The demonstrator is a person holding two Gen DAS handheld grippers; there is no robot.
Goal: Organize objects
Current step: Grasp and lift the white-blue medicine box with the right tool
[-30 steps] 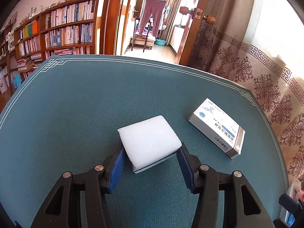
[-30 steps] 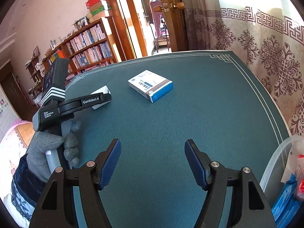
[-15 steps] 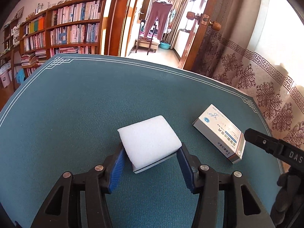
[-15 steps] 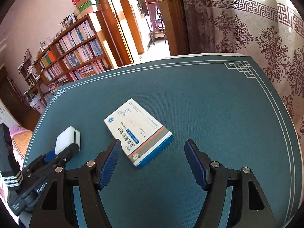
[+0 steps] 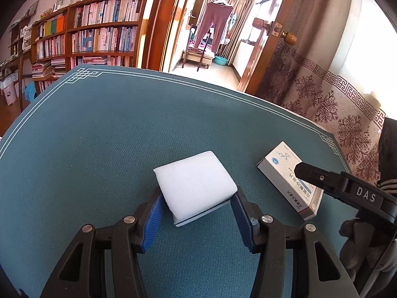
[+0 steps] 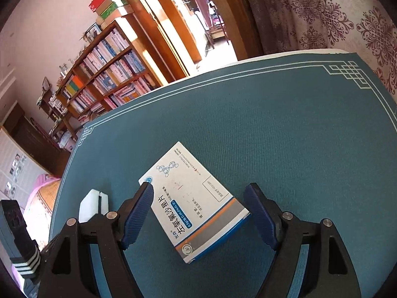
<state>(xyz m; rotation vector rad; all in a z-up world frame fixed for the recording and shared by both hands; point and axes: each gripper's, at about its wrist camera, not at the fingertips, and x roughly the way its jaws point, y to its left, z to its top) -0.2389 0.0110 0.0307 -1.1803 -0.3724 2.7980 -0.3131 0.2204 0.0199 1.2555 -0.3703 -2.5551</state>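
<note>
A white sponge block [image 5: 196, 185] with a dark underside is held between the blue pads of my left gripper [image 5: 197, 213], over the teal table mat [image 5: 99, 136]. The sponge also shows at the left of the right wrist view [image 6: 93, 204]. A white and blue medicine box [image 6: 196, 206] lies flat on the mat. My right gripper [image 6: 198, 213] is open, its pads on either side of the box, the left pad over the box's near corner. In the left wrist view the box [image 5: 290, 178] lies to the right, partly under the right gripper's black finger [image 5: 322, 178].
The mat's white border [image 6: 345, 72] marks the table's edges. A patterned curtain [image 5: 335, 99] hangs on the right. A bookshelf [image 5: 86, 39] and an open doorway [image 5: 213, 32] lie beyond the far edge.
My right gripper has moved forward and down to the medicine box, which now lies between its open pads. My left gripper keeps hold of the sponge and has barely moved.
</note>
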